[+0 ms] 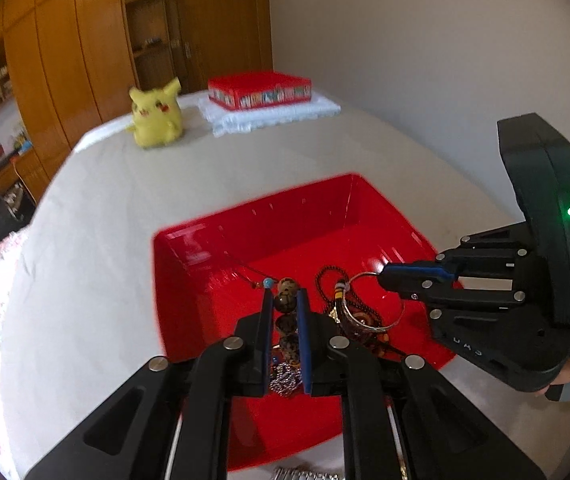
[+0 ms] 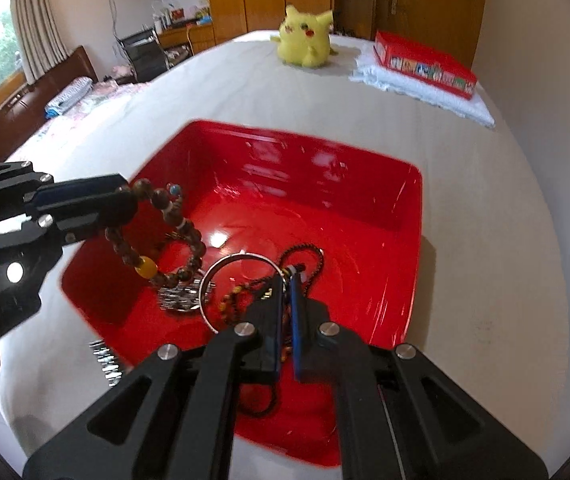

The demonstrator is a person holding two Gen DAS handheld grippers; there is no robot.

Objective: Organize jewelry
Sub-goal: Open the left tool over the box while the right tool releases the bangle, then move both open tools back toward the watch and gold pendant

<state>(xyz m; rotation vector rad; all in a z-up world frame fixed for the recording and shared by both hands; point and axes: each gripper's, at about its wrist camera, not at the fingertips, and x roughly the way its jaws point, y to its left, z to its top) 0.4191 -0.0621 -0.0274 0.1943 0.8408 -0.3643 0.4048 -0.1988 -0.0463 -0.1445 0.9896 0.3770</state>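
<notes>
Almost nothing legible shows. On the black body of the right gripper [image 1: 379, 276], seen from the left wrist camera, a short run of small pale raised letters stands on its lower plate, too small and skewed to make out. The red box [image 2: 425, 64] at the far end of the table carries a strip of coloured pictures along its side, but no words there can be read.

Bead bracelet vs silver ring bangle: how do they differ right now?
The bead bracelet is a loop of dark brown beads with one yellow bead; the silver bangle is a thin plain metal hoop. The bracelet is pinched by the left tongs, the bangle by the right tongs. Both hang over the red tray.
</notes>
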